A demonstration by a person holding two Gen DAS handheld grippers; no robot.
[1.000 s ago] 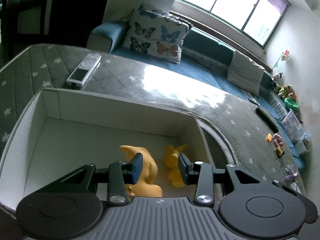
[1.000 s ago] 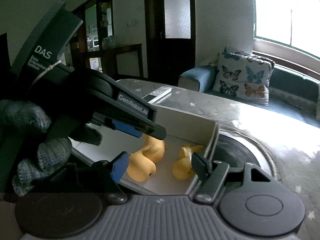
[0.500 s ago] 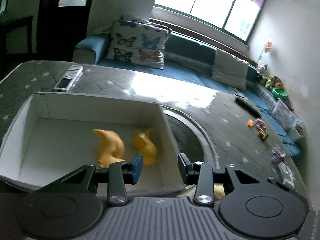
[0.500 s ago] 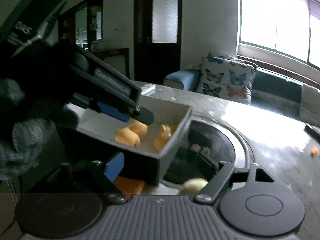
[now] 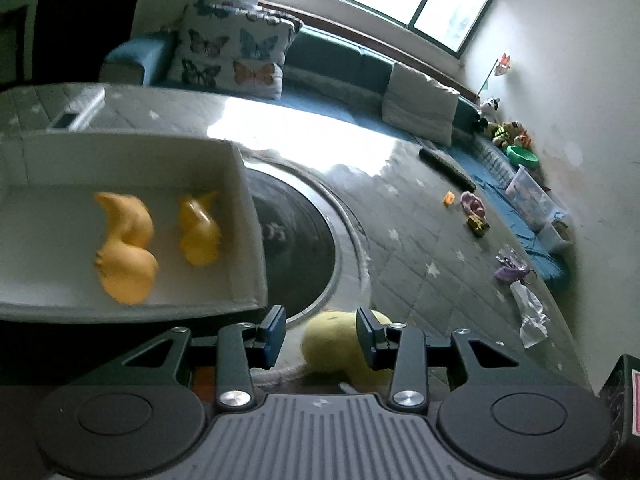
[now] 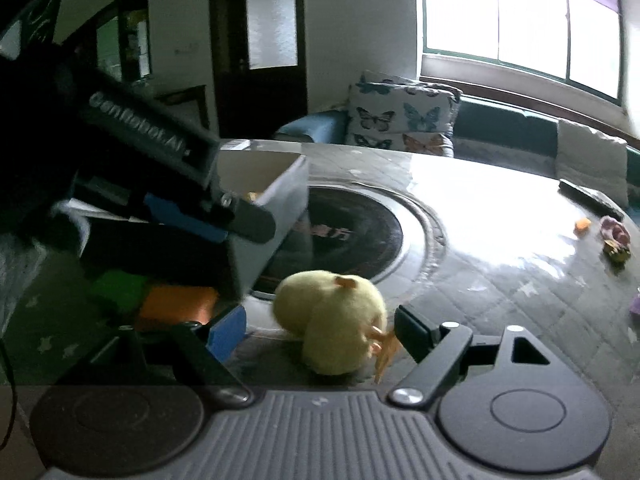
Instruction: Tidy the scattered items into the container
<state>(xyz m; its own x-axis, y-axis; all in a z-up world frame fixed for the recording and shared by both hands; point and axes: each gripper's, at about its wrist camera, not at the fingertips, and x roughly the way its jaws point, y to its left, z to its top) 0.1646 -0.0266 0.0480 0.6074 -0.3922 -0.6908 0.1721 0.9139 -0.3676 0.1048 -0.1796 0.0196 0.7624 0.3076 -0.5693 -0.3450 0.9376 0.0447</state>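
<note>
From the left wrist, the left claw [image 5: 320, 334] is seen with its jaws standing apart and nothing gripped. A pale yellow plush chick [image 5: 334, 346] lies on the quilted, star-patterned desk [image 5: 420, 248] just beyond the blue pads; the right-hand pad is seen in front of the chick, but whether it touches cannot be told. To the upper left, a white box [image 5: 244, 216] is seen with two orange rubber ducks [image 5: 126, 248] lying inside it, side by side near its right wall. Beside the box a dark round inset [image 5: 296, 240] is set into the desk. Farther right, small toys [image 5: 474, 210] and a crumpled wrapper [image 5: 530, 314] are scattered near the desk's edge, and a dark remote [image 5: 446, 170] lies beyond them. A butterfly cushion [image 5: 232, 60] is propped on the blue sofa behind.

From the right wrist, the right claw [image 6: 316, 330] is seen with its jaws spread wide and empty. The plush chick [image 6: 334, 322] lies on the desk between the two fingers, with a gap visible on the left side; its orange feet are turned toward the right finger. The white box [image 6: 276, 208] is seen to the upper left, partly hidden by the left claw [image 6: 224, 218], which reaches across in front of it. An orange block [image 6: 176, 304] and a green block [image 6: 116, 284] lie on the desk below the box, in shadow
</note>
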